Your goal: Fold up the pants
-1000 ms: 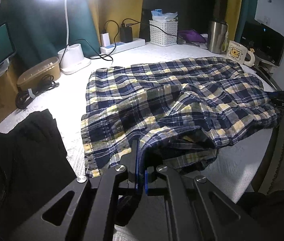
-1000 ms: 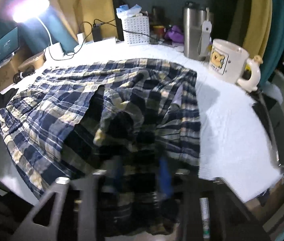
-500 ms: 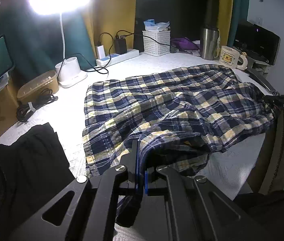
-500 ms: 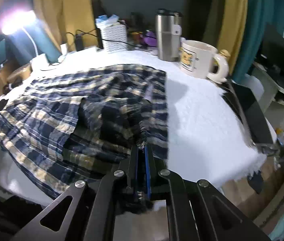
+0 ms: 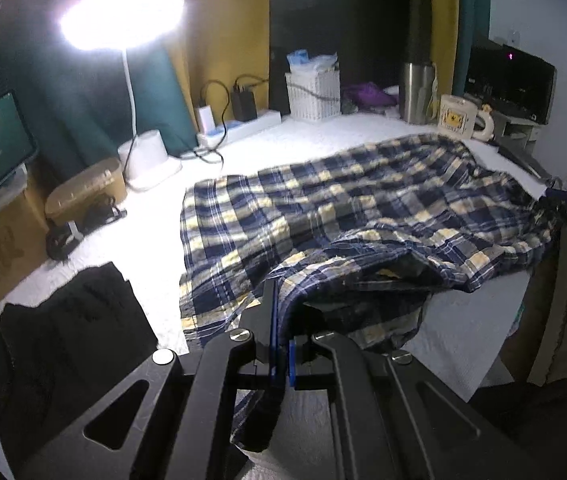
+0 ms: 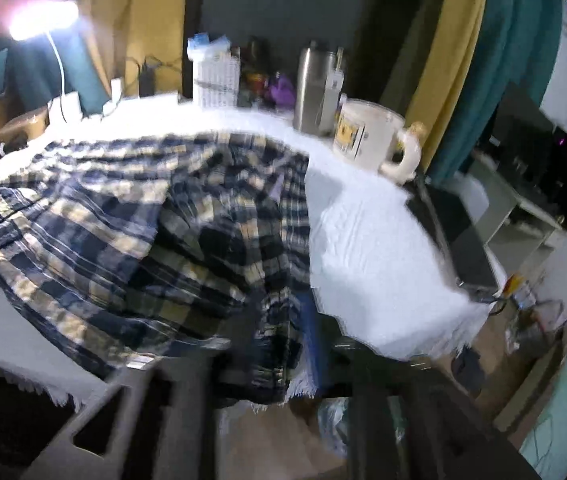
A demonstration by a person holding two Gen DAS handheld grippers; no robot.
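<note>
1. The table (image 5: 315, 148) carries the pants (image 5: 347, 208) across its middle and right, and I see a near flap already thrown over the far part.
2. My left gripper (image 5: 281, 344) stays pinched tight on the near hem, holding that corner raised.
3. My right gripper (image 6: 283, 340) has just been opening; half a second ago it was clamped shut on the waist edge. Cloth lies loose between its jaws, so I judge that end released.
</note>
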